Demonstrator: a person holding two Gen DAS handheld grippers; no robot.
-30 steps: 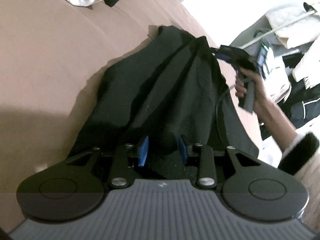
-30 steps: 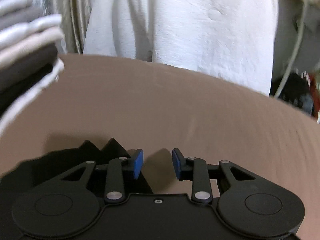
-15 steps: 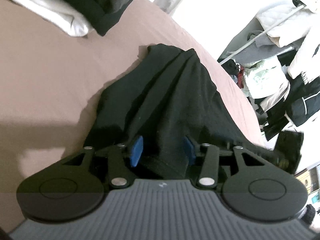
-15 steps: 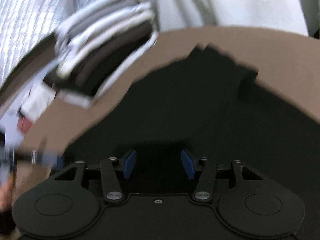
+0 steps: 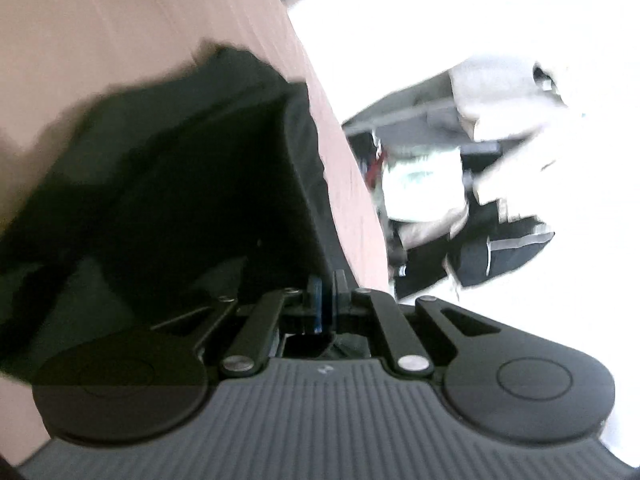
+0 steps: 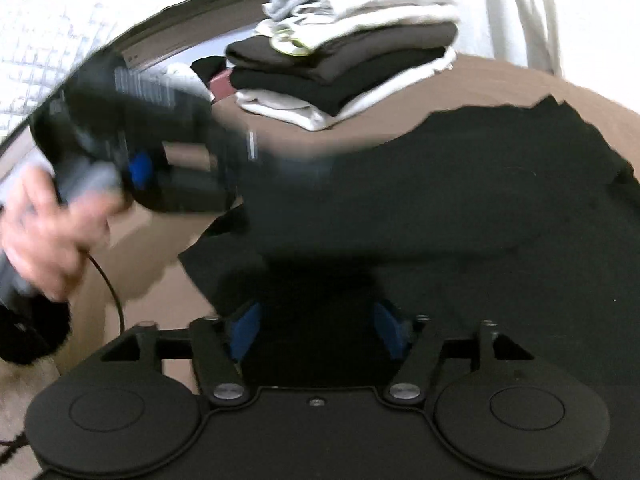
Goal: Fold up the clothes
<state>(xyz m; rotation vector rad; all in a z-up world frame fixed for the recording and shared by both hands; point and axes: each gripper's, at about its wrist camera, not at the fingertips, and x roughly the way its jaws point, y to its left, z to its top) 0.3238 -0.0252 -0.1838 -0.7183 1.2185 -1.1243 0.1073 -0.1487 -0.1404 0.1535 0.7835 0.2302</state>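
Note:
A black garment (image 5: 168,184) lies rumpled on the brown bed (image 5: 80,40). My left gripper (image 5: 327,300) is shut on an edge of the garment at its near right side, with the cloth lifted and draped to the left. In the right wrist view the garment (image 6: 460,208) spreads across the bed. My right gripper (image 6: 316,330) is open, its blue pads (image 6: 244,328) low over the cloth with fabric between them. The left gripper (image 6: 152,156) and its hand show blurred at the left of that view.
A stack of folded clothes (image 6: 344,64), white, grey and black, sits on the bed beyond the garment. A rack with hanging and piled clothes (image 5: 460,184) stands past the bed's right edge. A white curtain (image 6: 540,8) hangs behind the bed.
My left gripper has closed on the garment's edge and lifted it. My right gripper has swung from the far bed back over the garment and stays open.

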